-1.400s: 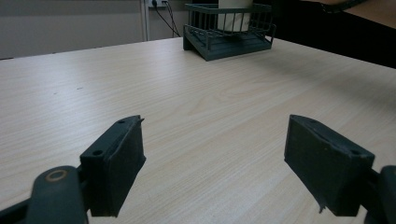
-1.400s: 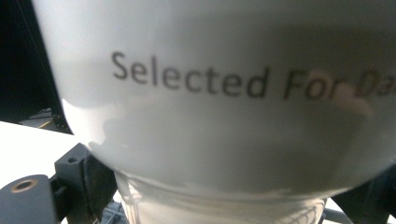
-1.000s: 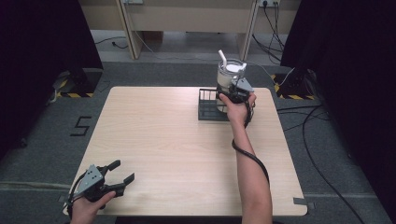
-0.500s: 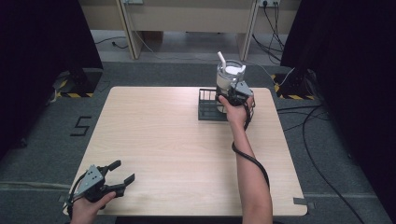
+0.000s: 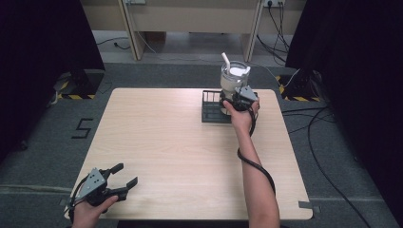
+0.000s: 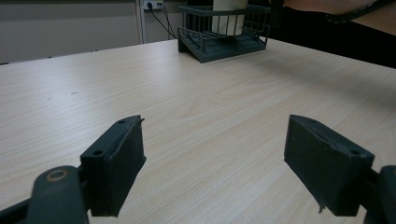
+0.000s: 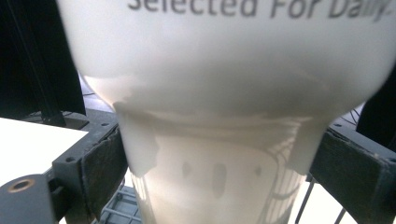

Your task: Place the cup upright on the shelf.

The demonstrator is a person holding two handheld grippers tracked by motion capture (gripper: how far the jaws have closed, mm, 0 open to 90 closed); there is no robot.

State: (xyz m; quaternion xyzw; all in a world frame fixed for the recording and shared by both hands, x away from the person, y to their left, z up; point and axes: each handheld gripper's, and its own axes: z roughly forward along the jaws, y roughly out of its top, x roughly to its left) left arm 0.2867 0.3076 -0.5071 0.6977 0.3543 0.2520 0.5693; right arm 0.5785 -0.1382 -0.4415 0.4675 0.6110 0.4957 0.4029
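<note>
A tall pale cup [image 5: 233, 78] with a white lid and a straw stands upright in a dark wire basket [image 5: 209, 111] at the table's far right. My right gripper [image 5: 232, 98] is shut on the cup's lower part. In the right gripper view the cup [image 7: 210, 93] sits between both pads, with the basket's [image 7: 112, 210] floor below it. My left gripper [image 5: 126, 175] rests open at the table's near left corner. In the left gripper view that gripper [image 6: 212, 154] has nothing between its jaws, and the basket [image 6: 219, 44] and the cup [image 6: 229, 18] lie far ahead.
The light wooden table [image 5: 166, 133] stretches bare between the two grippers. The right forearm and its cable [image 5: 254, 164] cross the table's right side. Cables lie on the grey floor [image 5: 328, 142] to the right, and black curtains hang at both sides.
The right hand has shifted very slightly at the cup. The cup, the basket and the left gripper stay where they were.
</note>
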